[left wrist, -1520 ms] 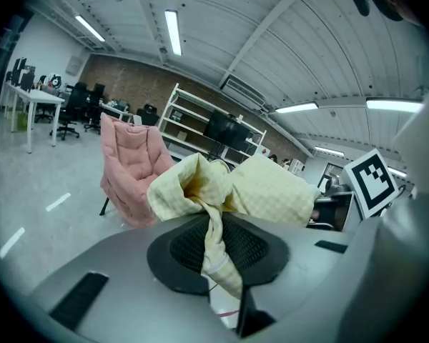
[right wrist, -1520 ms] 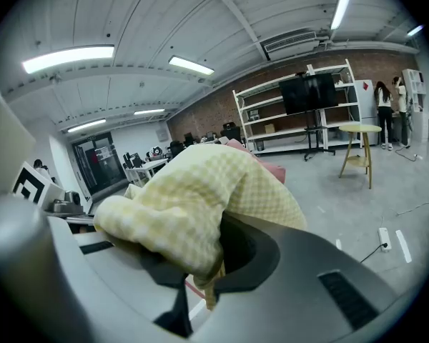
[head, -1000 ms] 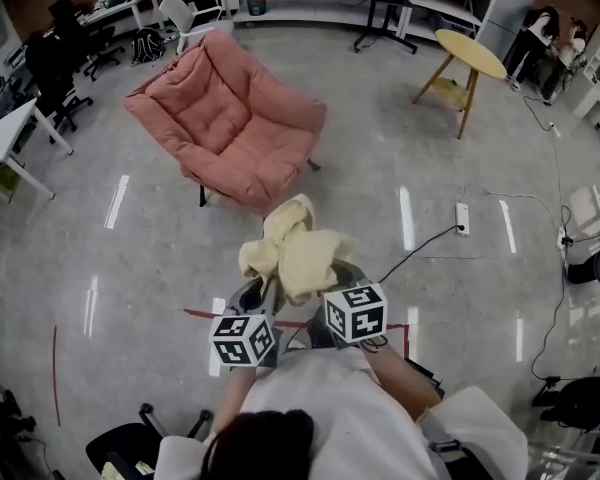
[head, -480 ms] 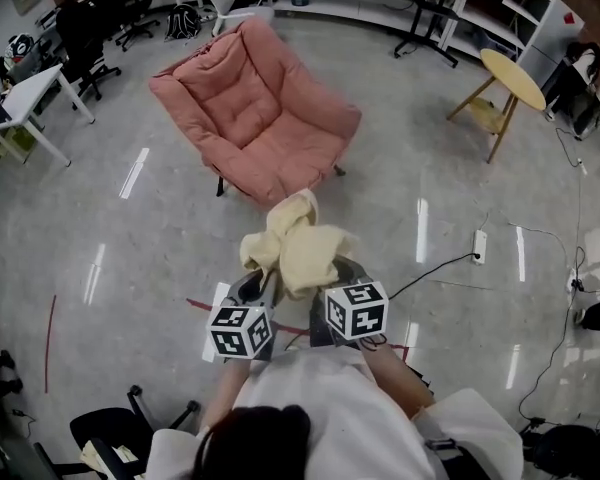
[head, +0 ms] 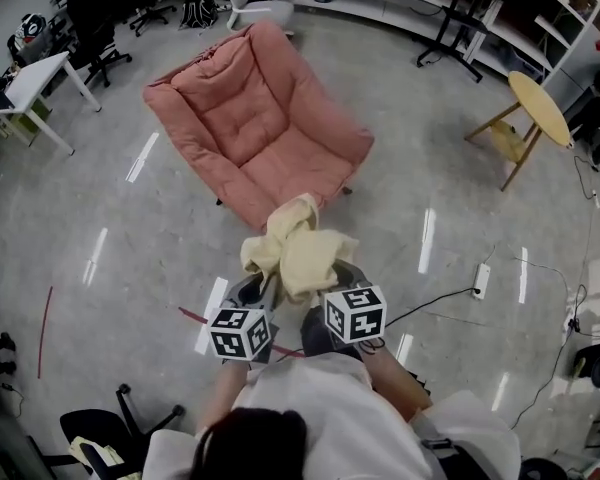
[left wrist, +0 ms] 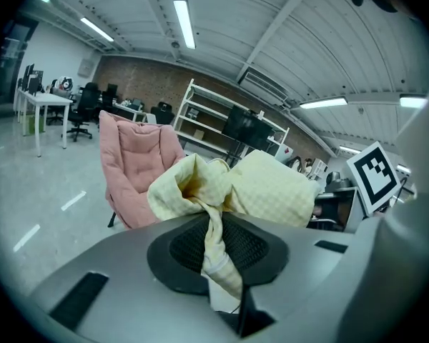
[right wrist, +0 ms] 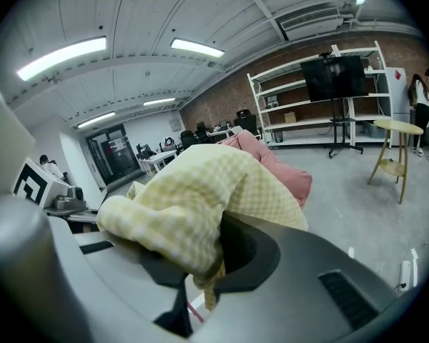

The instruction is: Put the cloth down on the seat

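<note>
Pinching cloth (head: 298, 251) between fingers (left wrist: 182, 252): left gripper (head: 266, 285), right gripper (head: 328, 284).

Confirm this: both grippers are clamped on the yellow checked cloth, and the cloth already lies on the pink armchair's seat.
Wrong on one point. The left gripper and right gripper are both clamped on the yellow checked cloth, but it does not lie on the seat. The head view shows it bunched above the floor, just short of the pink armchair.
</note>
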The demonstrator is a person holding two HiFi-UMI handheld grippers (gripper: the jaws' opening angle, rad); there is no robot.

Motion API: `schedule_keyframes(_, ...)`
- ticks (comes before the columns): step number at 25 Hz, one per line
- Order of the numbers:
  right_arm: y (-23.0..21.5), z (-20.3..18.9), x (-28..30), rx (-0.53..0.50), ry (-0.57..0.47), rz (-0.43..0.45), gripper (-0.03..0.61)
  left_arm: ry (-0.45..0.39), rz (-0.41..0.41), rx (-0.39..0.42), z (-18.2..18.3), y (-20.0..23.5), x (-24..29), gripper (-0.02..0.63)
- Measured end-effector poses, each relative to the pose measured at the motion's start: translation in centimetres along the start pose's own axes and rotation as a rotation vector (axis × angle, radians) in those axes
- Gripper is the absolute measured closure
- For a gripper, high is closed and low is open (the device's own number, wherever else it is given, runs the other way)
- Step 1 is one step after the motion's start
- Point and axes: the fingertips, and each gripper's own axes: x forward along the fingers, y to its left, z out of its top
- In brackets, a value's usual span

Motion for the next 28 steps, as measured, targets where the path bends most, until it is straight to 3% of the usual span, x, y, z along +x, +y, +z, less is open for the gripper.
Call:
schedule_keyframes(11,-8.2,5.6,5.4,-0.043,0.054,0.071,0.517,-0.011,0.055,-0.043,5.2,-0.5,9.2,0.549)
schedule_keyframes(28,-11.4,7.5,8.6,-0.057,0.07,0.125,0.517,-0.023,0.116,-0.073,6.9,0.2,13.5,0.549)
